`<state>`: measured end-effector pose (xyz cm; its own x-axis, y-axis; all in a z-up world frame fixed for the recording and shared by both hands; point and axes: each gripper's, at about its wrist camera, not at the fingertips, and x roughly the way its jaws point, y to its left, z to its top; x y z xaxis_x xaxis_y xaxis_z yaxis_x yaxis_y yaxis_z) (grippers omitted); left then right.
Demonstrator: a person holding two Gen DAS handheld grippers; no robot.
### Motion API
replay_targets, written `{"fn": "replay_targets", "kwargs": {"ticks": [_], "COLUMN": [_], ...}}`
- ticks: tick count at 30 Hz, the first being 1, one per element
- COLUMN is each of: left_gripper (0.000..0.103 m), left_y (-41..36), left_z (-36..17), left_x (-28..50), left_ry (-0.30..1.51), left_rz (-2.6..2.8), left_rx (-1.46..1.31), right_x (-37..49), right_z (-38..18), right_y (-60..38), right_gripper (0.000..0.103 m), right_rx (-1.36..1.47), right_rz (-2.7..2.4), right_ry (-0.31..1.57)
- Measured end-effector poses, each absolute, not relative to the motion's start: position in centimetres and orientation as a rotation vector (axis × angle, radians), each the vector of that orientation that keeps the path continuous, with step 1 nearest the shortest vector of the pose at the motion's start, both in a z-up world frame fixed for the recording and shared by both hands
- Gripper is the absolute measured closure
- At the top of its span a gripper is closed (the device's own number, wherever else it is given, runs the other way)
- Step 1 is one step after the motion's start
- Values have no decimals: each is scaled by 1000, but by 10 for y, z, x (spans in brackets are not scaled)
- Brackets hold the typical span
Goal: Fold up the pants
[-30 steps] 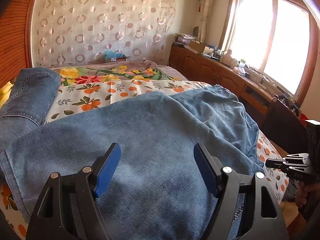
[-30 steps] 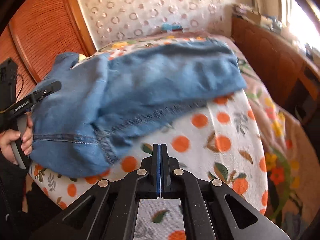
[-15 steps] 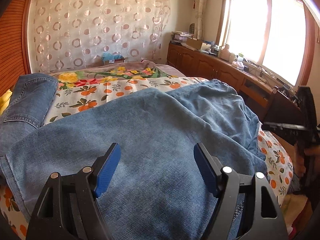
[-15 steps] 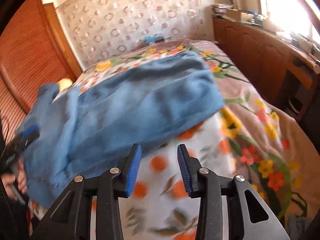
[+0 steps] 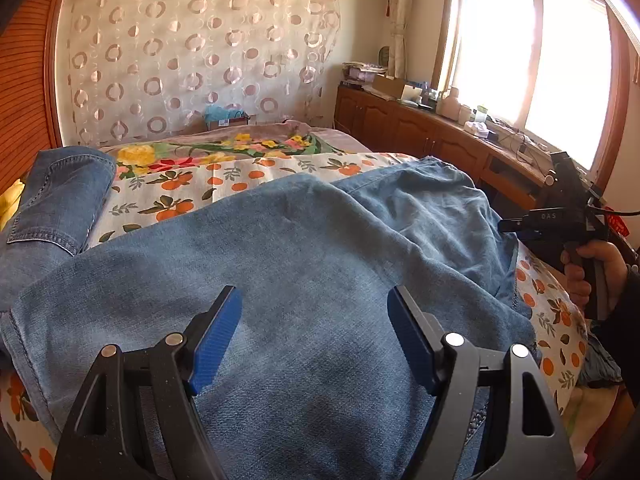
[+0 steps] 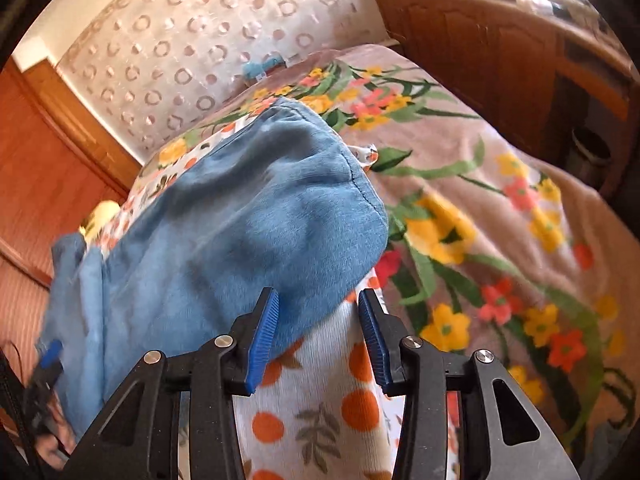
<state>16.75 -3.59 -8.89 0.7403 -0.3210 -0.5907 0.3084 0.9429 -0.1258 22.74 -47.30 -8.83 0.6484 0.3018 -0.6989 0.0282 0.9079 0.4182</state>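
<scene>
Jeans (image 5: 304,264): blue denim, lying across the near part of the bed, spread from the left edge to the right edge; one end folds up at the far left by the wooden wall.
Jeans, right wrist view (image 6: 224,240): the rounded end of the denim lies on the sheet, its near edge just in front of the right gripper's left pad; this view is a little blurred.
Left gripper (image 5: 314,338): jaws stand wide apart, nothing between the pads; it hangs just over the denim, and whether it touches the cloth cannot be told.
Right gripper (image 6: 318,330): jaws partly open, holding nothing; between the pads shows sheet and the denim's edge, not pinched.
Right gripper, left wrist view (image 5: 560,216): at the right of the bed, beyond the denim's right edge, held by a hand (image 5: 596,270) around its grip.
Sheet (image 6: 320,400): white with oranges and leaves, under the jeans.
Blanket (image 6: 500,216): tan with large flowers, covering the far and right part of the bed.
Cabinets (image 5: 408,132): brown wood, along the right wall under the window (image 5: 532,60).
Curtain (image 5: 192,52): sheer, ring pattern, on the far wall.
</scene>
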Motion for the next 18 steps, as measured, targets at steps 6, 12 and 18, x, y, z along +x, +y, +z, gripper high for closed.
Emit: {"fn": "replay_targets", "kwargs": {"ticks": [6,12,18], "left_gripper": [27,27,27], "left_y": [-35,-33,-23], "left_z": [-89,-82,-60], "left_x": [166,159,135], "left_ry": [643,609,572], "left_rz": [-341,-297,-249], "left_rx": [-25,-14,52], "right_x": [224,207,190], "right_z": [-74,-29,19], "right_y": [-478,-454,-395], "right_gripper": [92,94,95], "right_rx": [477,419,356], "right_rz": [136,171,341], "right_ry": [770,641,563]}}
